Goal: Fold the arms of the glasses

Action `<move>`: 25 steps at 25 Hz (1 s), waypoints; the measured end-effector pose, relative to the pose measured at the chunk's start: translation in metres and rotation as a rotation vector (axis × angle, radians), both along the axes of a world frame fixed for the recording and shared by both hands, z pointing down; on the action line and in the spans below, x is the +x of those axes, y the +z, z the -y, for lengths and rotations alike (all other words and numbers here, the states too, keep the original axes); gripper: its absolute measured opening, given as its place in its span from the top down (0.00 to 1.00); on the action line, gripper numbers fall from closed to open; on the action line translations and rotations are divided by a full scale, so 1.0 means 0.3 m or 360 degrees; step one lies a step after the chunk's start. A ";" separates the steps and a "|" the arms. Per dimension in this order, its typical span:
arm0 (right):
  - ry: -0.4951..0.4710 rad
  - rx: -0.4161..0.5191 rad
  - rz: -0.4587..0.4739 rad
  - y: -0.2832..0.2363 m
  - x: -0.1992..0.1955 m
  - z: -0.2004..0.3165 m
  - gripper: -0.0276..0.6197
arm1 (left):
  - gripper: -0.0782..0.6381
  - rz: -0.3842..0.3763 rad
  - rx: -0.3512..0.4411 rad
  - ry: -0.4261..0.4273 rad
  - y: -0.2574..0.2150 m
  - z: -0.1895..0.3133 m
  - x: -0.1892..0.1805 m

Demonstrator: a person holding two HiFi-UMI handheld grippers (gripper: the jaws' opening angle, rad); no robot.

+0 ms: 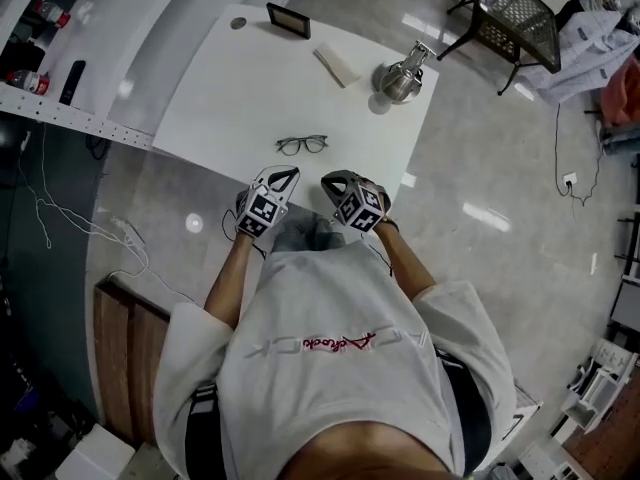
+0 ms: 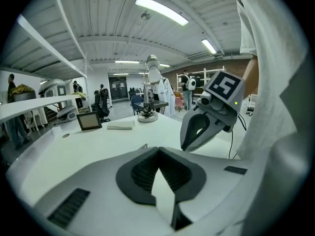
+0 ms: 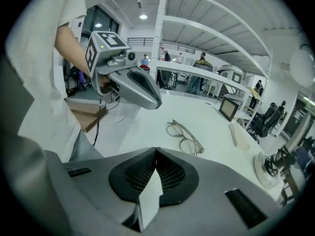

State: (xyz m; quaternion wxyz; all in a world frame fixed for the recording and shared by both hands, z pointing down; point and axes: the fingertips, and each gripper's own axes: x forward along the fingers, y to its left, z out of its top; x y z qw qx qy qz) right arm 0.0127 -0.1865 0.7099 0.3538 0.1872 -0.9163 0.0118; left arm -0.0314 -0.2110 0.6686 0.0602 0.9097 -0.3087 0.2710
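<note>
Thin dark-rimmed glasses (image 1: pixel 302 145) lie on the white table (image 1: pixel 230 98), lenses side by side; in the right gripper view the glasses (image 3: pixel 185 137) show an arm lying along the back of the frame. My left gripper (image 1: pixel 284 173) hovers at the table's near edge, just short of the glasses, jaws shut and empty (image 2: pixel 158 150). My right gripper (image 1: pixel 332 180) hangs beside it, also shut with nothing held (image 3: pixel 156 150). Each gripper shows in the other's view: the right gripper (image 2: pixel 196 134), the left gripper (image 3: pixel 140 93).
At the table's far side stand a small dark picture frame (image 1: pixel 288 20), a flat pale block (image 1: pixel 337 65) and a metal stand (image 1: pixel 400 78). A black mesh chair (image 1: pixel 515 13) is beyond the table. A shelf (image 1: pixel 60 108) runs along the left.
</note>
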 end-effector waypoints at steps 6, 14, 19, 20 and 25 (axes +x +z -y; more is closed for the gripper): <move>0.0366 -0.0056 0.0422 -0.152 0.037 0.009 0.93 | 0.85 -0.0406 -0.0025 -0.0232 -0.105 -0.036 -0.042; 0.0558 -0.0018 0.0650 -0.252 -0.022 -0.230 0.93 | 0.85 -0.0519 0.0016 -0.0221 -0.157 -0.318 -0.102; 0.0592 -0.0017 0.0675 -0.231 -0.058 -0.449 0.93 | 0.85 -0.0549 -0.0009 -0.0231 -0.133 -0.519 -0.127; 0.0593 -0.0009 0.0674 -0.231 -0.062 -0.488 0.93 | 0.85 -0.0551 -0.0009 -0.0229 -0.130 -0.556 -0.133; 0.0644 0.0051 0.0720 -0.272 -0.056 -0.610 0.93 | 0.85 -0.0549 0.0019 -0.0208 -0.172 -0.686 -0.140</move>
